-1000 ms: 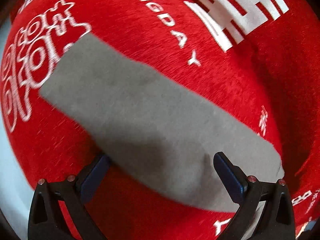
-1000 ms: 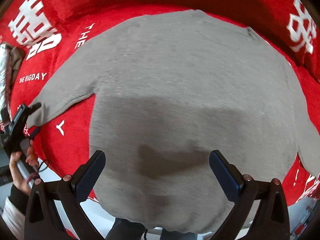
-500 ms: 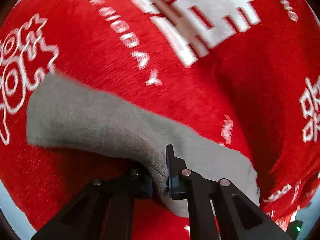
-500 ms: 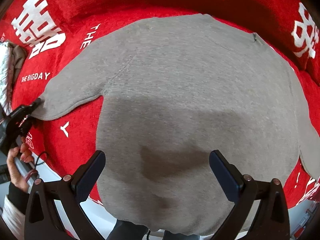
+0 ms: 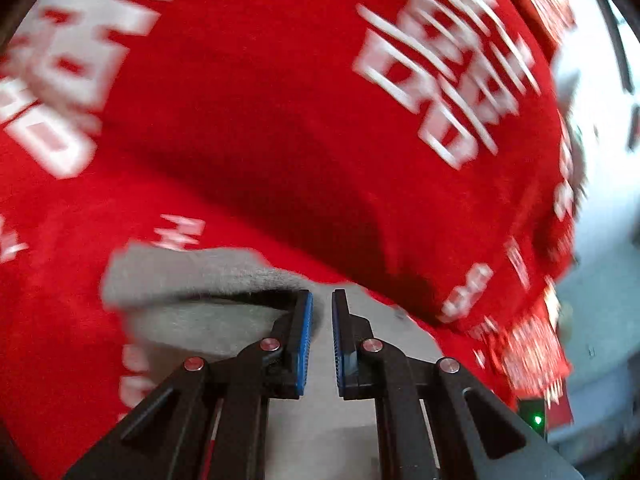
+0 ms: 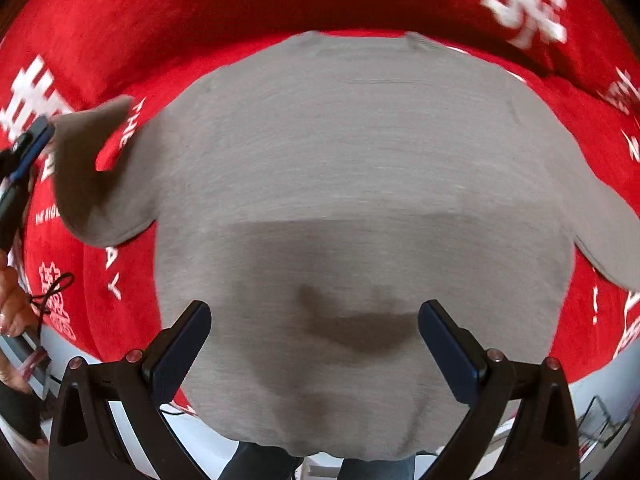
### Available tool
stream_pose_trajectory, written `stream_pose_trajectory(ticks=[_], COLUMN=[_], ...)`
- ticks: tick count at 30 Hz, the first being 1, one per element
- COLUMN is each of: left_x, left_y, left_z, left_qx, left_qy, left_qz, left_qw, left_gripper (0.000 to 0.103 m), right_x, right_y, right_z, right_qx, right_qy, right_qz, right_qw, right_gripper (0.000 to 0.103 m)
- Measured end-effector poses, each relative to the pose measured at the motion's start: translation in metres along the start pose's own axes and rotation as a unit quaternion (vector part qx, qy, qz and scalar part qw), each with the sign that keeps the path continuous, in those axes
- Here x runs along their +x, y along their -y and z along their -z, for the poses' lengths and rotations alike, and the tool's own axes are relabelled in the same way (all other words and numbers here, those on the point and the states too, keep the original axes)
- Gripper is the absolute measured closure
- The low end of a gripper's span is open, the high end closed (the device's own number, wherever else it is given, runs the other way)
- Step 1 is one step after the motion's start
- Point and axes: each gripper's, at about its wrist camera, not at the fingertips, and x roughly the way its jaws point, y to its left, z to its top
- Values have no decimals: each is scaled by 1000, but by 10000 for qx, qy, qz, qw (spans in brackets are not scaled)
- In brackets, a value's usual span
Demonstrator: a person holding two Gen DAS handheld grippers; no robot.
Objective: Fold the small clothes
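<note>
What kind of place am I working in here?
Probably a home or a staged home setup: a grey sweater lies spread on a red plush cover printed with white characters, with pale floor beyond its edge.

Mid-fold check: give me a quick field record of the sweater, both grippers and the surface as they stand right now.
garment: grey sweater, body spread flat
surface: red cloth with white print
left gripper: shut on the sleeve end
sleeve: lifted off the cloth and bent toward the body in the right wrist view
right gripper: open, above the sweater's lower part, holding nothing
other sleeve: lying flat
</note>
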Motion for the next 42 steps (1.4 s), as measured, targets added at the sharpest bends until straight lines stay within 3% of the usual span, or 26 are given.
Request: stream_pose_trajectory(ticks=[4, 8, 12, 17, 18, 19, 20, 21, 25, 28, 30, 33, 34, 35, 37, 42], left_x=[69, 127, 119, 72, 59, 47, 35, 20, -9, -19, -17, -12, -8, -5, 3, 16], left_y=[53, 86, 90, 59, 53, 46, 41, 38, 17, 2, -5, -18, -20, -24, -29, -34], left_z=[22, 62, 71, 63, 61, 61, 60, 58, 56, 55, 56, 66, 70, 74, 77, 74], left_qx=[499, 868, 728, 556, 551, 552, 569, 622, 636, 516, 440, 482, 516, 543, 553, 582], left_qy=[-740, -1497, -1573, -1437, -1408, -1367, -1271, -1095, -992, -932, -975, -1180, -1229, -1295, -1354, -1382], left_qz=[272, -131, -670, -1701, -1886, -1987, -2100, -2211, -2543, -2877, -2964, -3134, -3181, -3238, -3288, -3294], left_qw=[9956, 9848, 9826, 9733, 9703, 9689, 9677, 9671, 9599, 9518, 9491, 9410, 9386, 9356, 9330, 9322], left_gripper=[91, 91, 91, 90, 73, 38, 24, 16, 11, 7, 7, 7, 7, 7, 7, 7], right_x=[-4, -2, 5, 10, 11, 12, 14, 17, 38, 63, 78, 96, 104, 112, 108, 43], right_y=[43, 79, 88, 45, 27, 12, -10, -34, -110, -150, -170, -187, -191, -194, -186, -142], right_z=[0, -2, -12, -52, -64, -75, -85, -94, -132, -154, -165, -174, -175, -176, -174, -160], right_qx=[441, 708, 697, 160, -25, -193, -402, -628, -1233, -1424, -1528, -1627, -1641, -1662, -1554, -1096], right_qy=[47, 36, 12, 185, 241, 282, 322, 366, 408, 417, 425, 368, 273, 127, 192, 1302], right_qz=[52, 109, 50, -524, -658, -760, -864, -949, -1155, -1054, -938, -778, -746, -791, -892, -1179], right_qw=[9990, 9974, 9976, 9983, 9975, 9965, 9949, 9928, 9848, 9833, 9829, 9829, 9832, 9828, 9836, 9783], right_gripper=[0, 0, 0, 0, 0, 0, 0, 0, 0, 1, 6, 37, 76, 97, 97, 97])
